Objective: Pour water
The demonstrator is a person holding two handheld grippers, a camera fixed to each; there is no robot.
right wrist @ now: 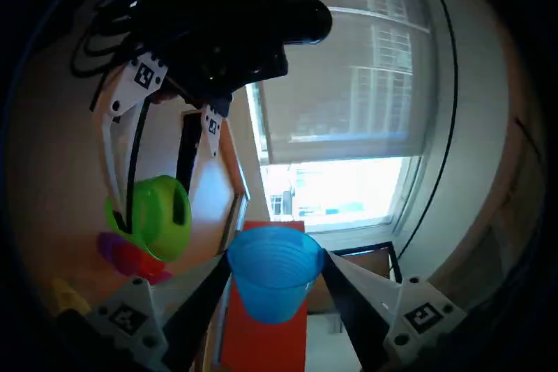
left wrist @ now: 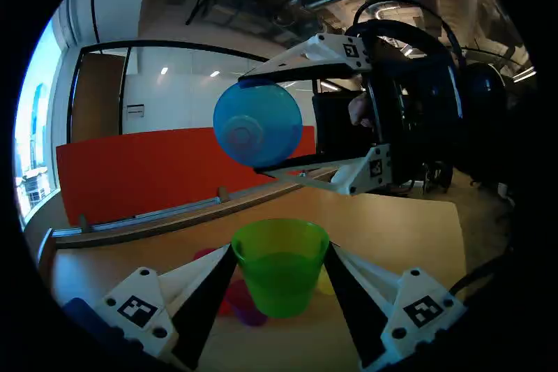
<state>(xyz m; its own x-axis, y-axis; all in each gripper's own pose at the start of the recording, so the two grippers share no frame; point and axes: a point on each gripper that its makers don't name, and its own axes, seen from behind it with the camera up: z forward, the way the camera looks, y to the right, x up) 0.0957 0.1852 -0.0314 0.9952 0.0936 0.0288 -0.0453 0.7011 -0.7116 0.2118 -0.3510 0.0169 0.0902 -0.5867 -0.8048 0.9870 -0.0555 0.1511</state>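
Behind the green cup (left wrist: 279, 278), red, purple and yellow pieces (left wrist: 240, 299) on the wooden surface (left wrist: 397, 232) are mostly hidden and hard to name. Whether either cup holds water cannot be told. The left claw (left wrist: 279, 250) pinches the translucent green cup upright over the surface. The right claw (right wrist: 275, 257) pinches the translucent blue cup (right wrist: 274, 285), which is higher and tipped sideways, its base facing the left gripper view.

Open air separates blue cup (left wrist: 257, 124), clamped in right gripper (left wrist: 250, 126), from green cup (left wrist: 280, 274) lower down in left gripper (left wrist: 279, 250). Table (left wrist: 404, 232) beyond green cup lies bare towards its right edge. Obstacles: small cups (left wrist: 240, 299) on the table close under green cup; rail (left wrist: 174, 213) along the far-left edge; red panel (left wrist: 139, 169) behind it.
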